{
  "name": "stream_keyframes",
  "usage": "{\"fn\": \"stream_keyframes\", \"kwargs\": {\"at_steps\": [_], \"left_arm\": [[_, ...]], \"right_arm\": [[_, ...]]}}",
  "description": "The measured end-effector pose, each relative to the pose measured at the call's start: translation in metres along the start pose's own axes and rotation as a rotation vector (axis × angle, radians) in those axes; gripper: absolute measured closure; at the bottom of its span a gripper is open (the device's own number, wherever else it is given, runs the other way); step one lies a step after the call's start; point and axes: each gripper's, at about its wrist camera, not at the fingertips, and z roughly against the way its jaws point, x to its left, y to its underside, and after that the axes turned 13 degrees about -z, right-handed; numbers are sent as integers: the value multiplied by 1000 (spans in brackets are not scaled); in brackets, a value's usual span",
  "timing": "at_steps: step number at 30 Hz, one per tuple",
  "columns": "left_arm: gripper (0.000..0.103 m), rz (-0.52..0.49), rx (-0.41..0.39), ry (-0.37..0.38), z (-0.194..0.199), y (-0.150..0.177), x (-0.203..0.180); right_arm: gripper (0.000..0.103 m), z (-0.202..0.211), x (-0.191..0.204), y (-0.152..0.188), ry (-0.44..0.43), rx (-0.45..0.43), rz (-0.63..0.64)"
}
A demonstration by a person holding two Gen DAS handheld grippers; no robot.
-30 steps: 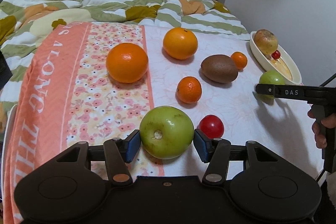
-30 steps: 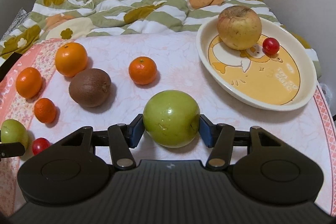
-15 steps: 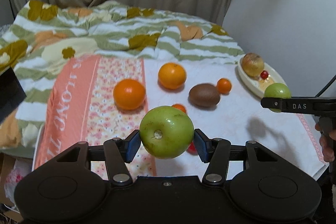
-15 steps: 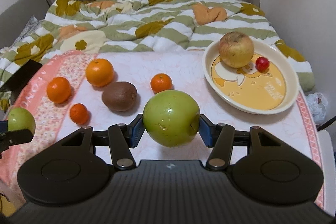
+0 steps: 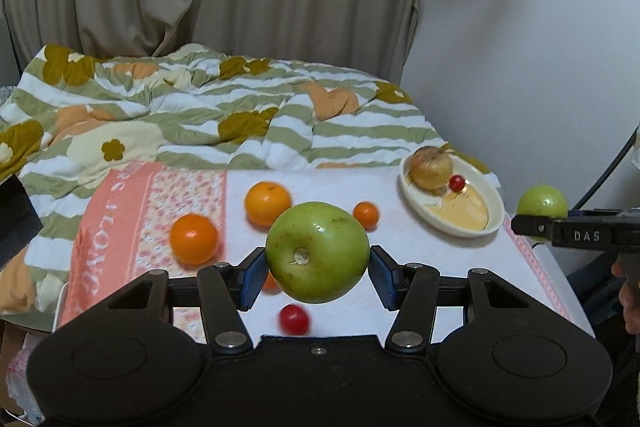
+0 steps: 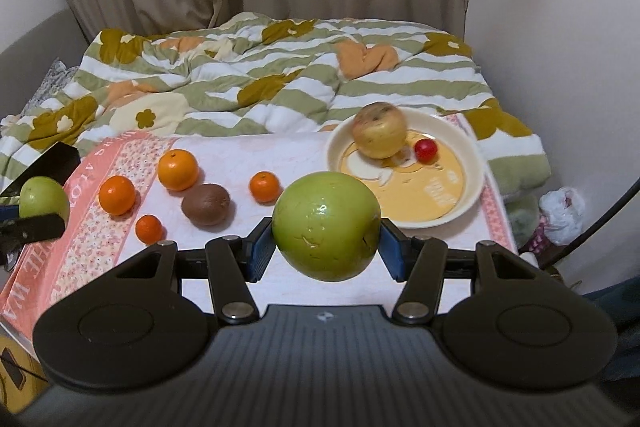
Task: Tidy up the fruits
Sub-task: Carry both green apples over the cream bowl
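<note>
My left gripper (image 5: pixel 318 273) is shut on a green apple (image 5: pixel 317 257) and holds it high above the bed. My right gripper (image 6: pixel 326 247) is shut on a second green apple (image 6: pixel 326 225), also lifted; it shows at the right of the left wrist view (image 5: pixel 542 202). A cream oval dish (image 6: pixel 468 183) holds a yellowish apple (image 6: pixel 379 135) and a red cherry tomato (image 6: pixel 425 151). On the cloth lie two large oranges (image 6: pixel 178 169) (image 6: pixel 117 195), two small mandarins (image 6: pixel 264 187) (image 6: pixel 149 229), a kiwi (image 6: pixel 206 205) and a loose cherry tomato (image 5: pixel 295 319).
A pink floral and white cloth (image 6: pixel 304 155) covers the bed's near part. A rumpled green-striped duvet (image 6: pixel 280 79) lies behind, with curtains and a wall beyond. A plastic bag (image 6: pixel 562 215) sits beside the bed on the right.
Both grippers have lifted their green apples off the cloth and pulled up and back; the fruit on the bed looks smaller and farther away.
</note>
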Motion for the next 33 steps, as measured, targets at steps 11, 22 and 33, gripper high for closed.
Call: {"fn": "stream_keyframes", "kwargs": {"at_steps": [11,22,33], "left_arm": [[44,35,-26,-28,-42,-46,-87],[44,38,25,4,-123,-81,-147],[44,-89,145,17,-213,-92,-170]], "right_arm": [[33,-6,-80,-44,-64,16,70],[33,-51,-142,-86,-87,26,84],[33,-94,-174,-100,-51,64,18]]}}
